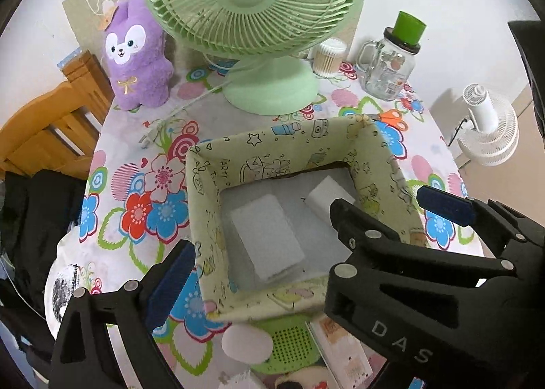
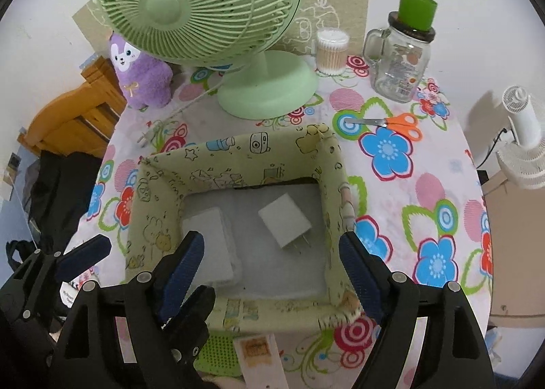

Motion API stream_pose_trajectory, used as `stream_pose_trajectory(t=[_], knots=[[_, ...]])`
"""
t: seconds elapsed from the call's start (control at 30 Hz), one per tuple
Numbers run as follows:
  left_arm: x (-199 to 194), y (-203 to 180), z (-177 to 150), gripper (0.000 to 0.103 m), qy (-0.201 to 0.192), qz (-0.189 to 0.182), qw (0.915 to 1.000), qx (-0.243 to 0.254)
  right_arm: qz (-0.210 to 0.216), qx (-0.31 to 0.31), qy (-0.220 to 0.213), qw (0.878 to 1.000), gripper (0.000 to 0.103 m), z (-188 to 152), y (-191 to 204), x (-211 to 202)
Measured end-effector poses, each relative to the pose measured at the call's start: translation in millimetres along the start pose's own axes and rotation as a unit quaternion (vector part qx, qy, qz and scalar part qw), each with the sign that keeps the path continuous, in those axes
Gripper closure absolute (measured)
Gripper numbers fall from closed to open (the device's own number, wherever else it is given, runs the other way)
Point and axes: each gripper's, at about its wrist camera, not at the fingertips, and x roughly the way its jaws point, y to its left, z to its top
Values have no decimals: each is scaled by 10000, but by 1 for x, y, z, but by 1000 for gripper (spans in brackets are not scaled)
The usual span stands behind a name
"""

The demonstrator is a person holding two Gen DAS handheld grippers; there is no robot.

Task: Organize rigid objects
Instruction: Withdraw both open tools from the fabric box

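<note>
1. Right wrist view, nearest: right gripper (image 2: 276,263) has its fingers spread wide and holds nothing. It hangs over the near rim of the fabric bin (image 2: 160,181), straddling the opening.
2. Left gripper (image 2: 136,252) sits just beside it on the left, also released and empty. In the left wrist view its fingers (image 1: 446,206) straddle the bin's near corner.
3. Near edge, below the bin: green perforated tray (image 1: 289,344), white oval piece (image 1: 247,343) and a flat printed card (image 2: 260,355). These look like the remaining pick candidates, tucked under and behind the fingertips, so either gripper must pull back toward the person to reach them.
4. Inside the bin: flat white box (image 2: 211,242) on the left, long axis running near-to-far; white plug adapter (image 2: 284,220) to the right, prongs pointing toward the near wall. Both already stowed.
5. Beyond the bin on the right: orange scissors (image 2: 391,123), long axis left-right, handles to the right. My read: right gripper is nearer.
6. Far: green fan (image 2: 204,3), glass mug jar (image 2: 402,61), cotton swab tub (image 2: 332,51), purple plush (image 2: 141,78).
</note>
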Motion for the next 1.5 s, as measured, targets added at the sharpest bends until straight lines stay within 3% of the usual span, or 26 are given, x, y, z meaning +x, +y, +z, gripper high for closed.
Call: stream_pose_trajectory(t=[0.73, 1.5], knots=[[-61, -3, -35, 6, -376, 25, 9989, 288, -63, -39, -448, 9990, 19, -41, 15, -68], [-80, -3, -71, 5, -464, -134, 9971, 595, -130, -88, -548, 9984, 19, -80, 25, -89]])
